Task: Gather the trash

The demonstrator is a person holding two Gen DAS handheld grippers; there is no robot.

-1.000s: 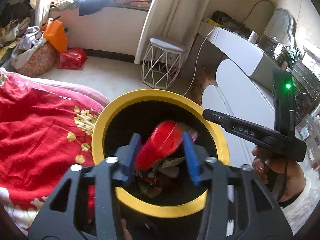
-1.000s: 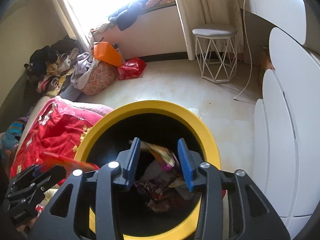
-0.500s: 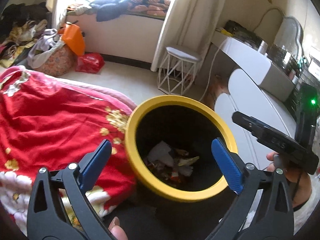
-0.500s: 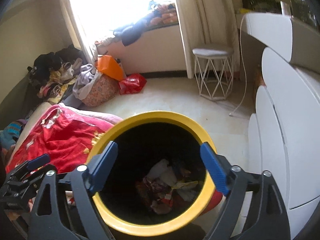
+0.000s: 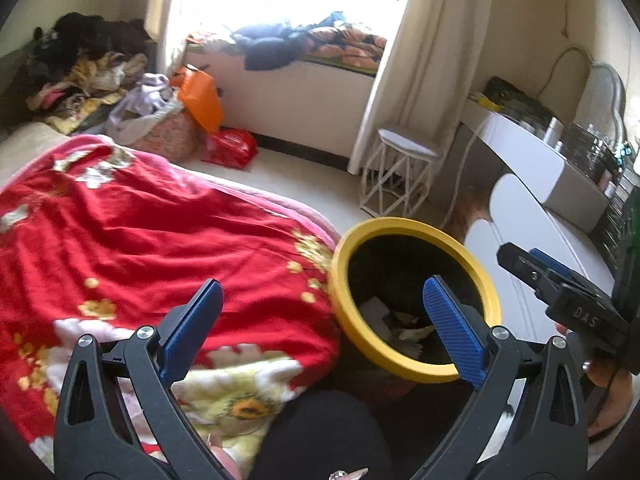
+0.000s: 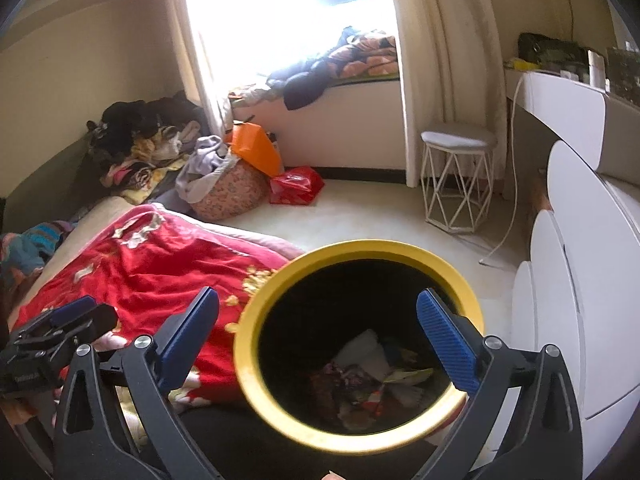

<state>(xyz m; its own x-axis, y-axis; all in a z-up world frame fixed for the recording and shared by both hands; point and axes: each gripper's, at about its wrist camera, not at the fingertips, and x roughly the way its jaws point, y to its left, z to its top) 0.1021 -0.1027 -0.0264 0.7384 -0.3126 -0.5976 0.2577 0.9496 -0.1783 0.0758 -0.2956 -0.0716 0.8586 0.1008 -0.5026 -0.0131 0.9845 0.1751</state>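
Note:
A yellow-rimmed black trash bin [image 5: 416, 374] stands beside the bed; it also shows in the right wrist view [image 6: 248, 364]. Crumpled wrappers and paper [image 6: 372, 380] lie at its bottom. My left gripper [image 5: 322, 330] is open and empty, above the bed edge and the bin's left rim. My right gripper [image 6: 320, 338] is open and empty, over the bin's mouth. The right gripper also shows at the right of the left wrist view [image 5: 568, 296], and the left gripper shows at the left of the right wrist view [image 6: 56, 328].
A red flowered blanket [image 5: 132, 240] covers the bed at left. A white wire stool [image 6: 458, 178] stands on the pale floor by the curtain. White rounded drawers [image 6: 576, 292] are at right. A laundry basket [image 6: 228, 190], orange bag and red bag [image 6: 296, 186] lie near the window wall.
Both grippers opened wide; the red wrapper from the left and the wrapper from the right are gone from the jaws. Both grippers rose and drew back, the left swinging toward the bed.

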